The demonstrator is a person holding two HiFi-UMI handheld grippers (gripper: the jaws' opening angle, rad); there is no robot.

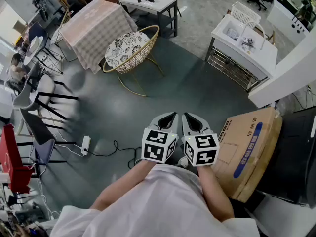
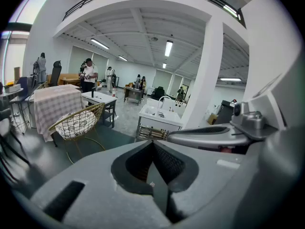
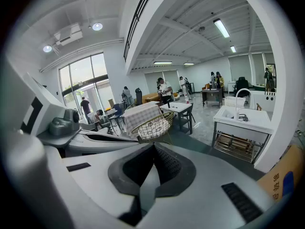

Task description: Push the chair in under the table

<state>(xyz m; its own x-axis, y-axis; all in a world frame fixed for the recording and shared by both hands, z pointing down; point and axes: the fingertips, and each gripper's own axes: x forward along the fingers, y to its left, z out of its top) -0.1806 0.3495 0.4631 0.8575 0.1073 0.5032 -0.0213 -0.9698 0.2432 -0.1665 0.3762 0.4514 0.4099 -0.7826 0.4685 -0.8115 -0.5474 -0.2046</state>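
A gold wire chair (image 1: 131, 51) with a patterned cushion stands on the dark floor, just right of a table draped in a checkered cloth (image 1: 94, 31). The chair sits outside the table, and both are well ahead of me. My left gripper (image 1: 167, 119) and right gripper (image 1: 192, 122) are held side by side close to my body, both shut with nothing in them. In the left gripper view the chair (image 2: 76, 123) and table (image 2: 52, 106) lie far beyond the shut gripper (image 2: 152, 144). The right gripper view shows the chair (image 3: 155, 125) past its gripper (image 3: 153, 149).
A white sink unit with a wire shelf (image 1: 244, 41) stands at the right and a cardboard box (image 1: 249, 149) lies near my right arm. A white desk (image 1: 148, 1) is behind the chair. Black chairs (image 1: 39, 98) and a power strip (image 1: 86, 144) lie at the left.
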